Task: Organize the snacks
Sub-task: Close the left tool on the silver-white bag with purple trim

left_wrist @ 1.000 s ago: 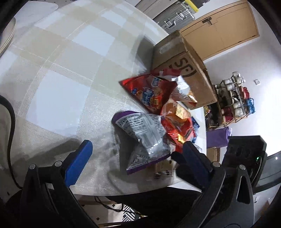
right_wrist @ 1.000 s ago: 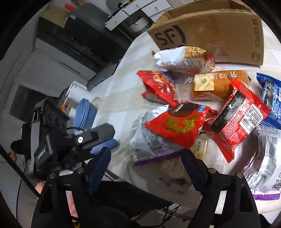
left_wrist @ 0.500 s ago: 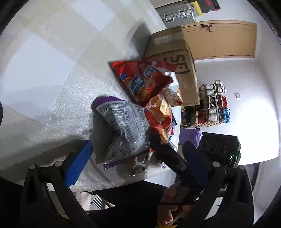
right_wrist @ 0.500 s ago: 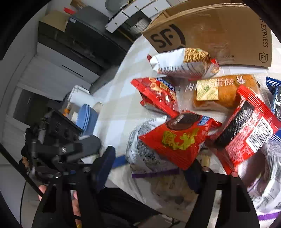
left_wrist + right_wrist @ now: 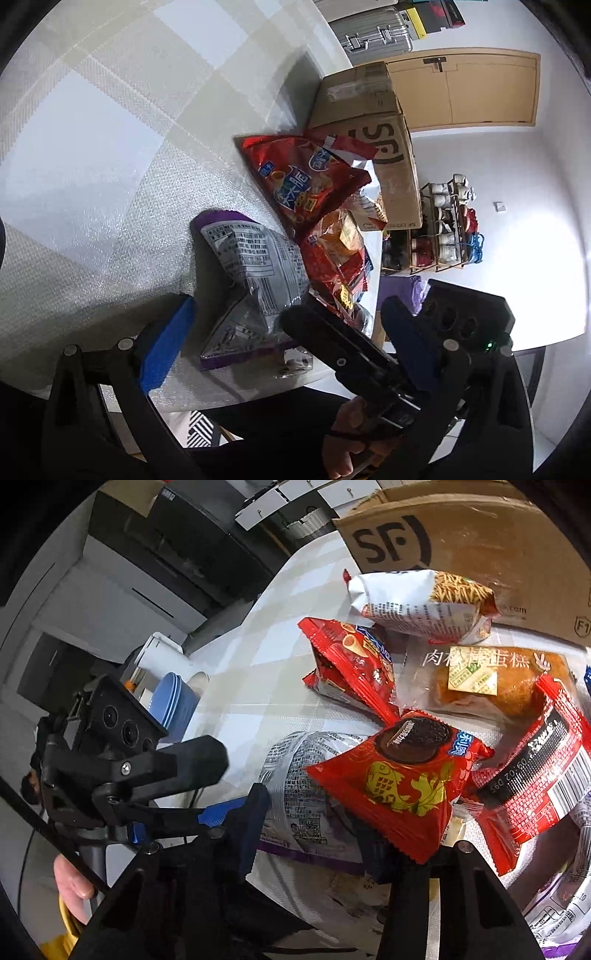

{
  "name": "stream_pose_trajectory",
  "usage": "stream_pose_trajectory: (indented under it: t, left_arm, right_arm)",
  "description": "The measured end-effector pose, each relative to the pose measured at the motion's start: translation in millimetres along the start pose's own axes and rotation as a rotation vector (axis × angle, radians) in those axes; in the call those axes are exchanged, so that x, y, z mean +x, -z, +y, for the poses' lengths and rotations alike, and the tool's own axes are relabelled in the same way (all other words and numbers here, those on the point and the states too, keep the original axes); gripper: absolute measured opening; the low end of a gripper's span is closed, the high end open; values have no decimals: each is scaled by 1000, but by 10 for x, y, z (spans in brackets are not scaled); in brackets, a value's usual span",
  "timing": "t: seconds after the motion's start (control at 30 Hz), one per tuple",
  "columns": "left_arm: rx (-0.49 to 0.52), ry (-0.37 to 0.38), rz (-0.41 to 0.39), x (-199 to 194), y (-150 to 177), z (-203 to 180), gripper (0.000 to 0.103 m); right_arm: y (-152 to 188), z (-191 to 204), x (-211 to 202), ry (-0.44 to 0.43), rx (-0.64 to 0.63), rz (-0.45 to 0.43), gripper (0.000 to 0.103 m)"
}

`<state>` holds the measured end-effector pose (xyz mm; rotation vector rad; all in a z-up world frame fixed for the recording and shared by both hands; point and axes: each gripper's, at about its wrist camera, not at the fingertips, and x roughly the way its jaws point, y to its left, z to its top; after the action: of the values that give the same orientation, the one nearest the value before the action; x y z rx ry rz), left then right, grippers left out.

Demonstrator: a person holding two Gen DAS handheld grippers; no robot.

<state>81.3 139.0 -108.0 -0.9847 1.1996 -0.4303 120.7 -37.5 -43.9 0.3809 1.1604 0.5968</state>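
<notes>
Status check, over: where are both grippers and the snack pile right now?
Right gripper closing around silver-purple bag, pads not yet pressing. Left gripper open beside it. Red cookie pack overlaps the bag; cardboard box waits behind.

Left gripper (image 5: 291, 332) with jaws spread wide, silver-and-purple snack bag (image 5: 255, 284) between them on the checked tablecloth (image 5: 110, 147), red chip bag (image 5: 306, 181) beyond it, cardboard box (image 5: 373, 136) farther back, right gripper (image 5: 332, 343) reaching in at right, closing.
</notes>
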Motion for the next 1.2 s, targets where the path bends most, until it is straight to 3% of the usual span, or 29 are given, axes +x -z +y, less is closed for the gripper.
stream_pose_trajectory:
  t: [0.03, 0.13, 0.2, 0.27, 0.47, 0.63, 0.73, 0.8, 1.0, 1.1, 1.2]
  left_arm:
    - [4, -3, -2, -6, 1, 2, 94]
    - [14, -11, 33, 50, 11, 14, 71]
    - [30, -28, 31, 66, 23, -4, 71]
    - [33, -30, 32, 89, 13, -4, 71]
    - [22, -27, 21, 65, 9, 29, 56]
    - [28, -38, 14, 36, -1, 21, 41]
    - [14, -28, 14, 28, -22, 46, 40]
    - [19, -34, 15, 24, -24, 47, 40]
    - [1, -33, 19, 18, -38, 87, 40]
    - [-1, -45, 33, 61, -34, 95, 41]
    - [-4, -43, 32, 64, -37, 92, 41]
  right_arm:
    - [3, 2, 3, 2, -1, 0, 47]
    - [5, -10, 33, -5, 8, 0, 45]
    - [13, 1, 38, -23, 12, -8, 37]
    - [24, -13, 19, -35, 23, -13, 37]
    - [85, -35, -32, -38, 23, -17, 35]
    - [143, 78, -62, 21, -65, -22, 34]
    - [124, 97, -66, 39, -105, -11, 35]
    - [106, 66, -44, 38, -104, 6, 49]
    - [31, -16, 30, -2, -71, 55, 49]
    - [37, 6, 135, -75, -59, 117, 49]
    - [37, 21, 129, -73, -67, 104, 50]
